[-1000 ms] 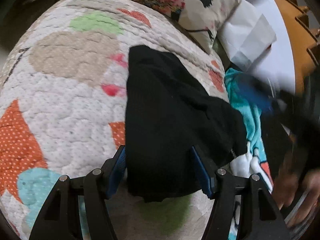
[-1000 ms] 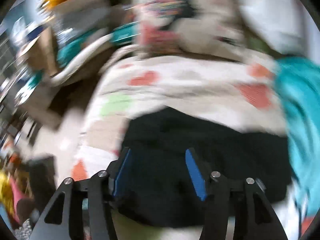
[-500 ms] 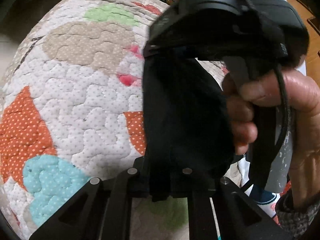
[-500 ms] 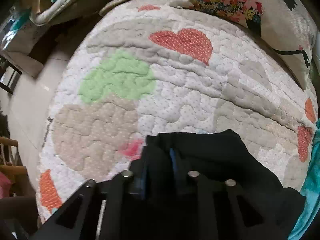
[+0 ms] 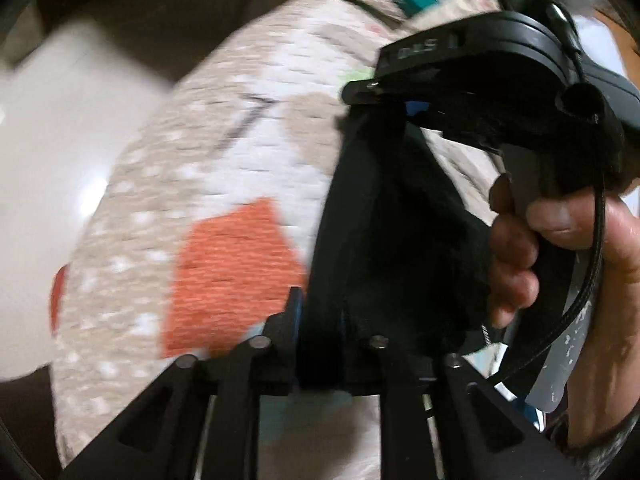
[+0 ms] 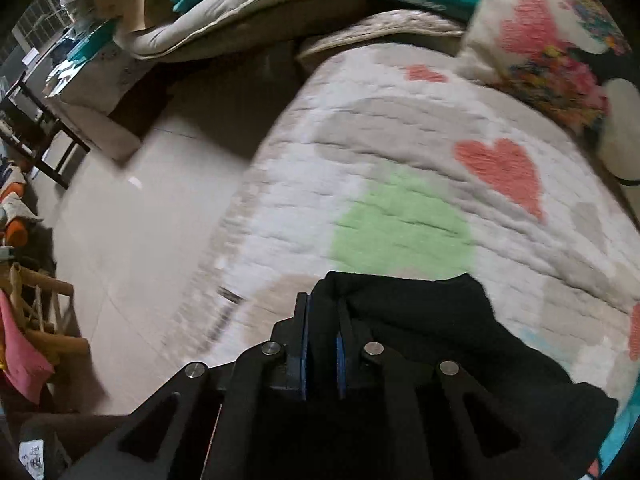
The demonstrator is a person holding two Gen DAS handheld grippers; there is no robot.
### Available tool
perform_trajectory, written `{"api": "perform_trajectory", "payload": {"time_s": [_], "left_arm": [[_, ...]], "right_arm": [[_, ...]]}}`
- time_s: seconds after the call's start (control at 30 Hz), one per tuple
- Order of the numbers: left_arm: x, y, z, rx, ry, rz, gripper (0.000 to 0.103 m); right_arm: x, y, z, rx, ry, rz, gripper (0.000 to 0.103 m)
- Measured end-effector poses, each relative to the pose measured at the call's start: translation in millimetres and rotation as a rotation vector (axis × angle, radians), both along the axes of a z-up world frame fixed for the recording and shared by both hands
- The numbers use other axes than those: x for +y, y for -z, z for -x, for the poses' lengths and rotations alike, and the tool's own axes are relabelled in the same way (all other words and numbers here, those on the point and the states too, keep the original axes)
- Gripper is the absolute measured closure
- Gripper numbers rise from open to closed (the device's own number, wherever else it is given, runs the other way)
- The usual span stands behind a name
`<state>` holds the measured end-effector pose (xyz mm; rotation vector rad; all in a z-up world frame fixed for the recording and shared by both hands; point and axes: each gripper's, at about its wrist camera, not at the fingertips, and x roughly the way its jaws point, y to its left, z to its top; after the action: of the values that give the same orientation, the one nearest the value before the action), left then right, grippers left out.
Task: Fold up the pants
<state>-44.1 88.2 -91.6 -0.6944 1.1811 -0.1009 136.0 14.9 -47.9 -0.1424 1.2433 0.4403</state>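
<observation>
Pants (image 5: 384,240) hang pinched in your left tool (image 5: 320,320), stretched up to the right tool (image 5: 404,112) over the quilted bed (image 5: 224,184). Right wrist view: your right tool (image 6: 322,340) clamps the pants' (image 6: 420,320) edge, cloth trailing off right.

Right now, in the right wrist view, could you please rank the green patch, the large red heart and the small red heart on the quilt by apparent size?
1. green patch
2. large red heart
3. small red heart, though it lies farther from the camera, so its true size is unsure.
</observation>
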Motion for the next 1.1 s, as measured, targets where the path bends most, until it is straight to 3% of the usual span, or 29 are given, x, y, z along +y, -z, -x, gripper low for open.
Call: {"api": "perform_trajectory", "payload": {"time_s": [0.03, 0.1, 0.27, 0.37, 0.47, 0.63, 0.77, 0.9, 1.0, 1.1], "left_arm": [[6.4, 4.1, 2.6, 0.024, -0.023, 0.01, 0.078], [16.4, 10.5, 7.6, 0.047, -0.058, 0.062, 0.074], [27.1, -5.6, 21.7, -0.003, -0.09, 0.057, 0.074], [30.5, -20.6, 23.5, -0.064, -0.108, 0.034, 0.073], [31.9, -25.8, 12.9, -0.086, -0.117, 0.018, 0.071], [9.0, -21.1, -0.4, -0.073, -0.068, -0.04, 0.07], [3.5, -15.0, -3.2, -0.058, -0.062, -0.08, 0.069], [6.1, -15.6, -5.2, -0.06, -0.071, -0.083, 0.068], [2.1, -16.0, -8.5, -0.061, -0.065, -0.087, 0.066], [-8.8, -20.2, -9.9, -0.082, -0.035, -0.113, 0.065]], "right_arm": [[7.0, 5.6, -5.0, 0.01, 0.01, -0.009, 0.081], [7.8, 7.4, -14.1, 0.007, 0.034, -0.045, 0.065], [-49.0, -35.8, -15.3, -0.101, 0.177, -0.165, 0.054], [-95.9, -60.5, 10.7, -0.169, 0.241, -0.177, 0.053], [-125.8, -63.5, 45.2, -0.199, 0.262, -0.144, 0.053], [-151.8, -30.6, 99.6, -0.138, 0.283, -0.187, 0.053], [-163.4, 5.2, 122.1, -0.12, 0.326, -0.059, 0.053], [-197.8, 11.1, 133.7, -0.169, 0.443, 0.022, 0.053], [-225.2, 3.6, 143.2, -0.197, 0.51, 0.008, 0.053], [-239.6, -9.1, 151.0, -0.23, 0.534, -0.071, 0.053]]}}
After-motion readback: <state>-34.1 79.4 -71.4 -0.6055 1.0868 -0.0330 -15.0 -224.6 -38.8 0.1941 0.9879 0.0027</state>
